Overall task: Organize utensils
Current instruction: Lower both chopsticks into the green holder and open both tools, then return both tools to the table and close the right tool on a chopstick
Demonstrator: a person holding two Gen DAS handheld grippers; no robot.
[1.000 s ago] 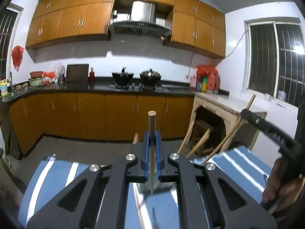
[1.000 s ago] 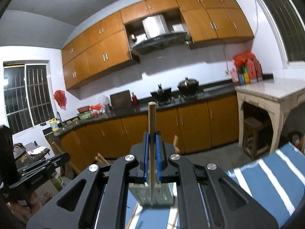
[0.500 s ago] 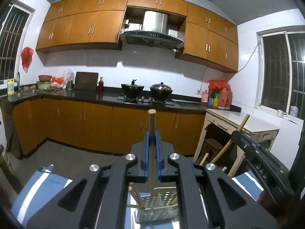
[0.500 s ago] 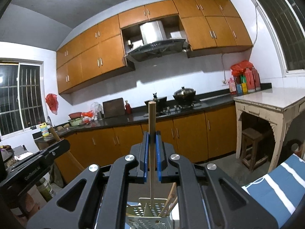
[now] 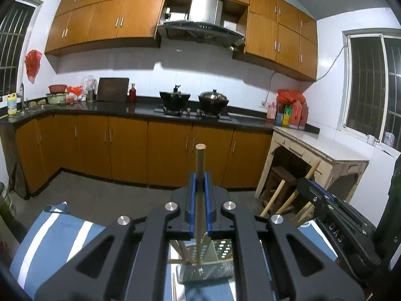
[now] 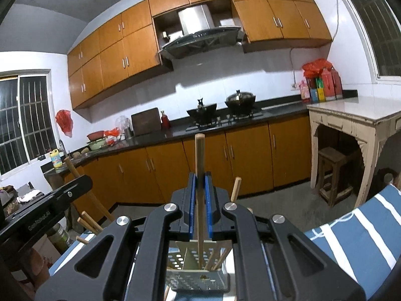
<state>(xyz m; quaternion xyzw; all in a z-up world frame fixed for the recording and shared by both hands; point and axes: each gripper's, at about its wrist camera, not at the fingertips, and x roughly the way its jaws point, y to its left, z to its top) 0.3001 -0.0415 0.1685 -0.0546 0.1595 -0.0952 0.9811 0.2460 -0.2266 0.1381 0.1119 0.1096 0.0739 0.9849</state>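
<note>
My left gripper is shut on a wooden-handled utensil held upright, its lower end reaching into a perforated pale utensil holder on the striped cloth. My right gripper is shut on a wooden stick, also upright, its lower end inside the same holder. Other wooden handles lean in the holder. The right gripper shows at the right of the left wrist view; the left gripper shows at the left of the right wrist view.
A blue and white striped cloth covers the table. Kitchen cabinets and a dark counter with two pots stand behind. A white side table with a stool under it is at the right.
Both grippers have tilted and lowered, so the holder has come into view under each. The lower ends of both utensils have gone down into the holder.
</note>
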